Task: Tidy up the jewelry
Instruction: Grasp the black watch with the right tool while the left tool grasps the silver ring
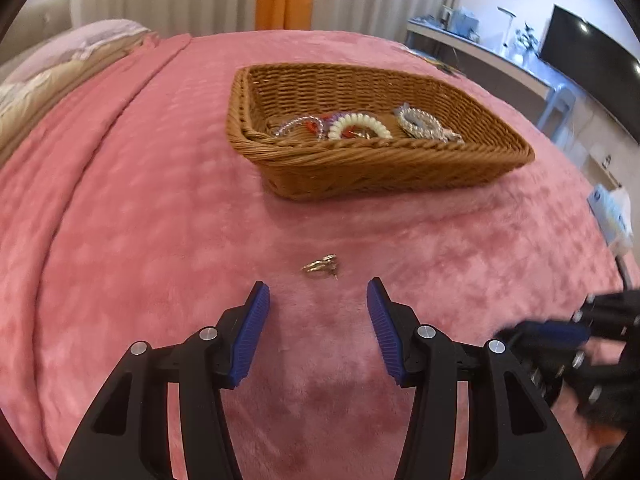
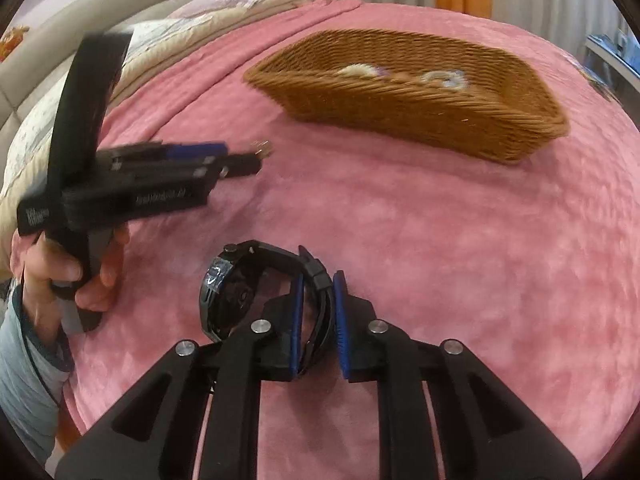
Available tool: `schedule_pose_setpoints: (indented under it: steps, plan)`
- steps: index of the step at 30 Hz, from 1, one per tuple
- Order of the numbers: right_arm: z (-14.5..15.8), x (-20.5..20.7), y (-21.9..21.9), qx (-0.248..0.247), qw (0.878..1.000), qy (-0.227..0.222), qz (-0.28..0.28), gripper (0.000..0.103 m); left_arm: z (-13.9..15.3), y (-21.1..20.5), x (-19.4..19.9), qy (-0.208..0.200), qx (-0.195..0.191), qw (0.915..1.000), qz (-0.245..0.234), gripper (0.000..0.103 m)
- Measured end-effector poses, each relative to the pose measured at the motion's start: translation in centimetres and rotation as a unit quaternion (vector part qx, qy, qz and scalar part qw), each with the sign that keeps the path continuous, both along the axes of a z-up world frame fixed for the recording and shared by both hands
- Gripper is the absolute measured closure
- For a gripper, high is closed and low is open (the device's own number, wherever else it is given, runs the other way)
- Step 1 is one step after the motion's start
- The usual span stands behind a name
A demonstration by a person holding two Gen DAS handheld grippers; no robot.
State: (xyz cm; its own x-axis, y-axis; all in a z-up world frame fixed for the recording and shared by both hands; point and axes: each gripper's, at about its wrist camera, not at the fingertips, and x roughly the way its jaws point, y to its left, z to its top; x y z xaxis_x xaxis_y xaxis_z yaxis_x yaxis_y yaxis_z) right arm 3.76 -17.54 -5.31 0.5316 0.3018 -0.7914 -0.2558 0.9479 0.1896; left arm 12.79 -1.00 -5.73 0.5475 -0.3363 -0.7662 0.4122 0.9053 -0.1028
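A small gold ring (image 1: 320,268) lies on the pink blanket just ahead of my left gripper (image 1: 318,292), which is open and empty. A brown wicker basket (image 1: 400,168) farther back holds several bracelets, among them a white one (image 1: 358,124) and a silver one (image 1: 420,124). My right gripper (image 2: 318,284) is shut on the strap of a black watch (image 2: 228,292) above the blanket. The left gripper (image 2: 244,160) shows blurred at the left of the right wrist view, near the ring (image 2: 262,147). The basket (image 2: 420,116) lies beyond.
The pink blanket (image 1: 160,240) covers a bed. Pillows and folded bedding (image 1: 60,64) lie at the far left. A desk with a monitor (image 1: 580,52) stands beyond the bed at right. A white box (image 1: 612,216) sits at the right edge.
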Motion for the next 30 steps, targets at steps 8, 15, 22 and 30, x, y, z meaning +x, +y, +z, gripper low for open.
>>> schedule_pose_setpoints:
  steps: [8, 15, 22, 30]
  plan:
    - [-0.3, 1.5, -5.0, 0.021, 0.997, -0.007, -0.068, 0.093, -0.3, -1.2, 2.0, -0.012, 0.040, 0.9988, -0.024, 0.055]
    - [-0.3, 1.5, -5.1, 0.029, 0.997, -0.011, -0.065, 0.093, -0.4, -1.4, 0.8, -0.006, 0.023, 0.9975, -0.066, 0.072]
    - [-0.8, 1.7, -5.7, 0.047, 0.997, -0.001, -0.065, 0.092, -0.5, -1.8, 0.4, -0.003, 0.013, 0.9978, -0.065, 0.076]
    - [-1.1, 2.5, -5.3, 0.045, 0.997, 0.021, -0.058, 0.086, -0.6, -1.0, 0.6, -0.006, -0.008, 0.9987, -0.049, 0.103]
